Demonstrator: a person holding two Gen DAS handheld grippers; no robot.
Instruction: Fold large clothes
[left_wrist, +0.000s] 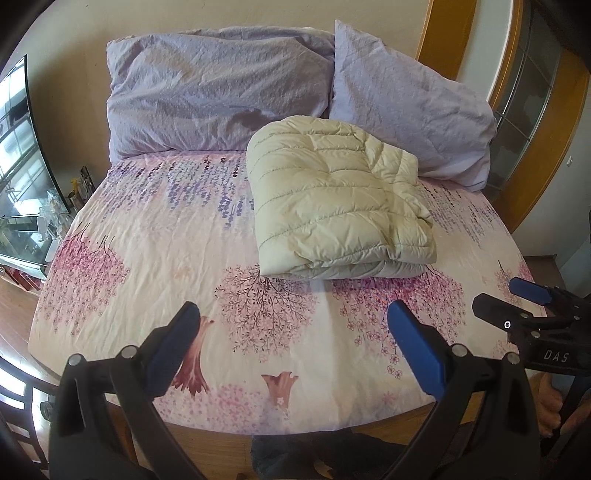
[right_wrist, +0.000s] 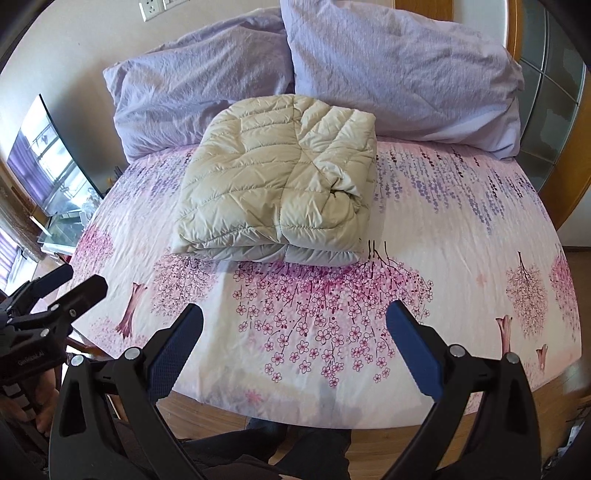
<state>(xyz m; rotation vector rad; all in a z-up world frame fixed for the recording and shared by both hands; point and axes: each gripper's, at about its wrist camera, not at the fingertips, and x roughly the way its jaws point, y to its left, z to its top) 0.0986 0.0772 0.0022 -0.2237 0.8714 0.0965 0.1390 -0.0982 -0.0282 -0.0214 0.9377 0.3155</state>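
On the bed (left_wrist: 155, 236), over a floral pink-and-purple sheet, a cream quilted puffer jacket (left_wrist: 336, 199) lies folded into a thick, roughly square bundle, its folded edge facing the foot of the bed. It sits toward the head end, just in front of two lilac pillows (left_wrist: 218, 88) propped against the wall, and its far edge touches or nearly touches them. The left tool (left_wrist: 293, 321) hovers near the foot of the bed with its blue-padded fingers spread wide, holding nothing. The right tool (right_wrist: 294, 319) hangs beside it, likewise wide apart and empty. Both stand well apart from the jacket.
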